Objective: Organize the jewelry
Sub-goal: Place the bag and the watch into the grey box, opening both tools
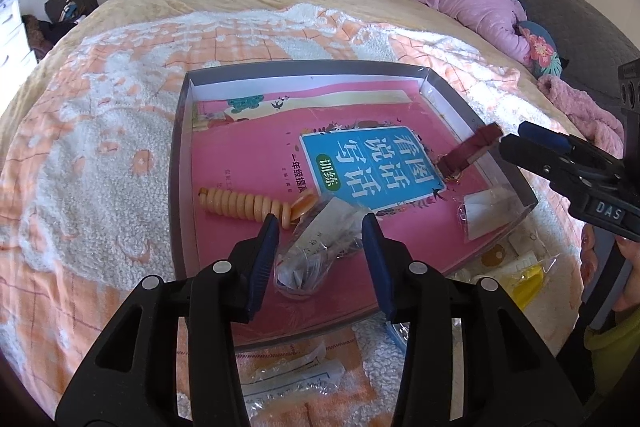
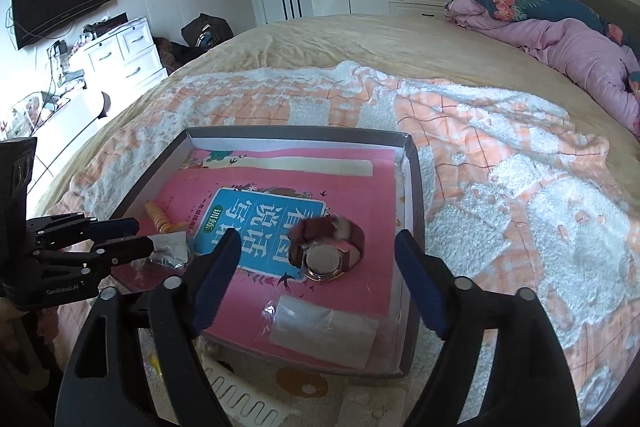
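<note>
left gripper [image 1: 320, 247]: being held wide open, lower centre of frame, clear bag [image 1: 316, 251] lying between its fingers, nothing gripped | right gripper [image 2: 320, 279]: being held wide open, empty, watch [image 2: 328, 247] lying between the fingers at frame centre | both items being kept on the pink book [image 2: 360, 195] inside the tray [image 2: 416, 195] | orange coil [image 1: 248, 205]: left of bag

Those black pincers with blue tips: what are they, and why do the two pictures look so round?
They are hand-held grippers, one in each of a person's hands. A fisheye camera on each looks along its fingers. The left gripper hangs open around a clear plastic packet; the right gripper hangs open around a wristwatch with a dark red strap. Neither holds anything. Both things lie on a pink book inside a shallow grey box on the bed, beside an orange beaded bracelet.
</note>
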A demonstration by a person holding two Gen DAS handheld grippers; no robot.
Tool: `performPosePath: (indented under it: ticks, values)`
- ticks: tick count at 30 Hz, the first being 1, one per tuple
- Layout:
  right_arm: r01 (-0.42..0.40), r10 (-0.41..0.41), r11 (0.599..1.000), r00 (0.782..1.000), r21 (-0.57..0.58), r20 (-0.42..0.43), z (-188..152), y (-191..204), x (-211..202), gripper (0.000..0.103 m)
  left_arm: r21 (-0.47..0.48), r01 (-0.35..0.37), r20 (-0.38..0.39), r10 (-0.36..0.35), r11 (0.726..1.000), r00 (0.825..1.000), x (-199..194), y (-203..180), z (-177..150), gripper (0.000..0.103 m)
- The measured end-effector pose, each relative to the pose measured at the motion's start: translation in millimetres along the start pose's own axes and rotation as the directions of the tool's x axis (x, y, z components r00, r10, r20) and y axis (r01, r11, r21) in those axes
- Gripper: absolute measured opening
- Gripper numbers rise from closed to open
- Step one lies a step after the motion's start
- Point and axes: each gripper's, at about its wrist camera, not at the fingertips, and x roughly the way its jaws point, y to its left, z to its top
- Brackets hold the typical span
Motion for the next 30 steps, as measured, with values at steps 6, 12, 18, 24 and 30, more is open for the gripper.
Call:
performPosePath:
  ticks: [6,12,18,24,30]
  values:
    - [0.003,-0.003,1.000,1.000,0.010,0.020,-3.1,-0.5,-17.7,0.091,0.008,-0.007,0.020,0.006,1.000,1.000,-7.0,-2.7,0.5,0.037]
    - [0.003,-0.004,0.999,0.999,0.034,0.035,-6.2,-0.8,-32.5,0.094,0.011,-0.003,0.038,0.002,1.000,0.999,-14.7,-4.9,1.2,0.044]
    - [0.012,-0.013,0.999,0.999,0.040,0.049,-8.5,1.0,-43.0,0.096,0.003,-0.001,0.065,0.001,1.000,0.998,-25.0,-5.5,1.9,0.055]
    - [0.019,-0.022,0.998,0.998,0.055,0.059,-12.0,-0.7,-53.4,0.098,-0.005,-0.011,0.088,0.011,1.000,0.996,-36.7,-5.1,0.9,0.068]
    - [0.025,-0.031,0.997,0.997,0.073,0.071,-14.0,-4.5,-63.7,0.099,-0.027,-0.022,0.105,0.025,0.999,0.994,-47.3,-2.7,-0.8,0.086]
